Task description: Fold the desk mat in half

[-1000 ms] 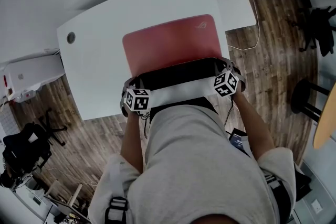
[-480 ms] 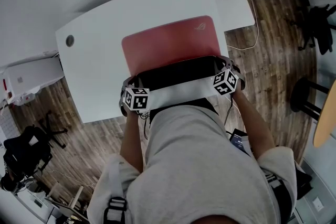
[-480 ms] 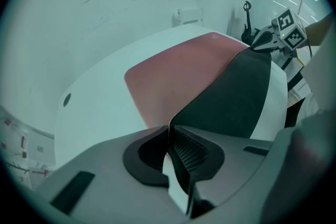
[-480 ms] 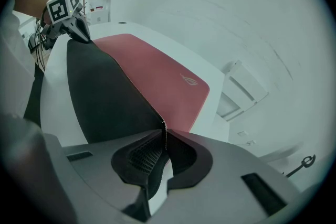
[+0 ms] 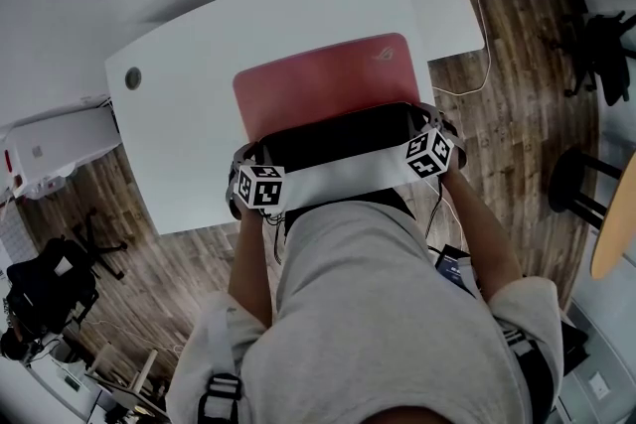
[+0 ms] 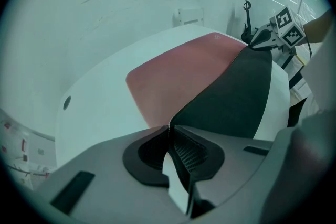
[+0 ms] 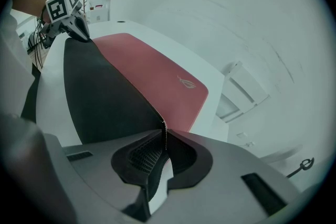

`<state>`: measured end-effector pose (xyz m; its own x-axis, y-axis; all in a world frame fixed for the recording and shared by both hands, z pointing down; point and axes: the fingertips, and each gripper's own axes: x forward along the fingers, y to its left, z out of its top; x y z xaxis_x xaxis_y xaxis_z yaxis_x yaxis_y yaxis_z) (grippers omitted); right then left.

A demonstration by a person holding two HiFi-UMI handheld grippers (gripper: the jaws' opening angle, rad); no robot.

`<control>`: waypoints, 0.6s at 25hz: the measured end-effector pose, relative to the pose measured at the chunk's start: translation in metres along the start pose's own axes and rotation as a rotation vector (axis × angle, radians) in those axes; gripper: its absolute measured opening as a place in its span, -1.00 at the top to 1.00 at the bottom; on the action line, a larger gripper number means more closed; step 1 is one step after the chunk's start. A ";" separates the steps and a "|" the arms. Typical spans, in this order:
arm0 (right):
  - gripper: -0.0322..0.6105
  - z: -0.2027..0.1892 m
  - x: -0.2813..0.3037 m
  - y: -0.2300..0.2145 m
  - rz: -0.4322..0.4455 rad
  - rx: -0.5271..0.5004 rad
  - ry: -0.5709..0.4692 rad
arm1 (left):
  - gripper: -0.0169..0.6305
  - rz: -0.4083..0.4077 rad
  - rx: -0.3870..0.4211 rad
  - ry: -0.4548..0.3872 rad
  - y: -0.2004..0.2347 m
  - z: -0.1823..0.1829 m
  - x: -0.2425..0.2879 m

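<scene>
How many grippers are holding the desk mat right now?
2. The left gripper pinches the desk mat at its near left corner; the right gripper pinches its near right corner. None seem hidden.

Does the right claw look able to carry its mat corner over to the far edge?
Probably yes. The right claw is clamped on the mat corner, and the red top lies bare all the way across. Nothing on the table blocks it.
</scene>
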<state>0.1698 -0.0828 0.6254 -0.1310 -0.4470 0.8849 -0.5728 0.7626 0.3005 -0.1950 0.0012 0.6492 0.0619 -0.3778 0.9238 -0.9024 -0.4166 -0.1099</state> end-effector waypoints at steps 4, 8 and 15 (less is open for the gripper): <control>0.72 0.003 0.002 -0.006 -0.014 0.021 0.003 | 0.82 -0.004 0.021 -0.015 0.005 0.009 0.002; 0.72 0.003 0.003 -0.006 -0.032 0.032 0.016 | 0.82 -0.025 0.047 -0.019 0.004 0.009 0.003; 0.72 0.007 0.004 -0.009 -0.061 -0.009 0.018 | 0.82 -0.032 0.067 -0.026 0.004 0.007 0.000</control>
<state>0.1692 -0.0948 0.6241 -0.0817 -0.4843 0.8711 -0.5716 0.7387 0.3571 -0.1955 -0.0063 0.6463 0.1016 -0.3844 0.9175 -0.8695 -0.4825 -0.1058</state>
